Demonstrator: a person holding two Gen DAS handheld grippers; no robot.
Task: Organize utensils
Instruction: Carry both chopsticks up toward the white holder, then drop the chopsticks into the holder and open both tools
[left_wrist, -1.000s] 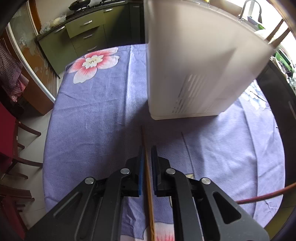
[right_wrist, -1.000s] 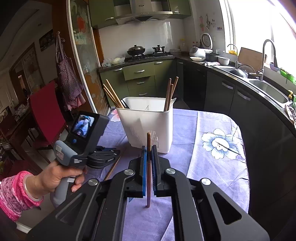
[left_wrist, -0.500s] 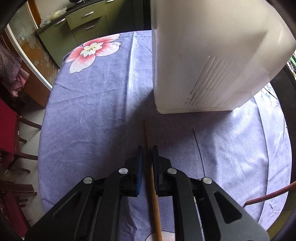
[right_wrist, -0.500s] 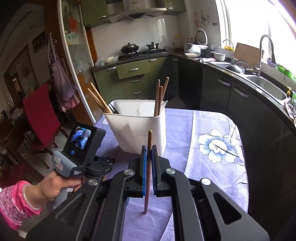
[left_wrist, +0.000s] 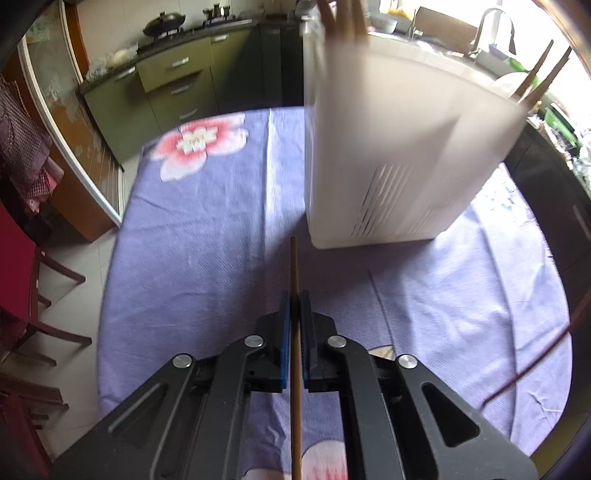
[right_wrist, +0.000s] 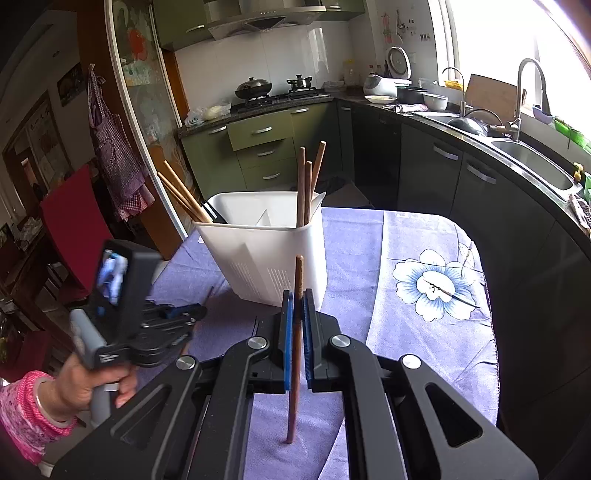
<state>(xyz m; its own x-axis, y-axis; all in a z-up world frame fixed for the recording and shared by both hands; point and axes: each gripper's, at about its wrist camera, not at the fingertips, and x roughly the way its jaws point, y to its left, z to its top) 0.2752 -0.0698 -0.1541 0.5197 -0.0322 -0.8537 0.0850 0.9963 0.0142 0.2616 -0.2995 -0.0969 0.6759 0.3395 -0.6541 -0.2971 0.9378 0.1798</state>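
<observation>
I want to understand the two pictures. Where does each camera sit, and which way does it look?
Left wrist: sits on the left claw, looks down at the purple tablecloth; its claw grips a light chopstick.
Right wrist: sits on the right claw, looks across the table toward the kitchen; shows its claw gripping a dark chopstick, and the left hand.
Shared: the white holder.

Daylight is pouring in from the window at two o'clock in my right wrist view, blowing that corner out to white. The left side of the room is sitting dim. Fisheye distortion is bending the counter and darkening all corners. In my left wrist view, the white holder and the tablecloth are smearing with motion blur, while my left gripper is staying sharp. Soft shadows are falling on the cloth at six o'clock.
</observation>
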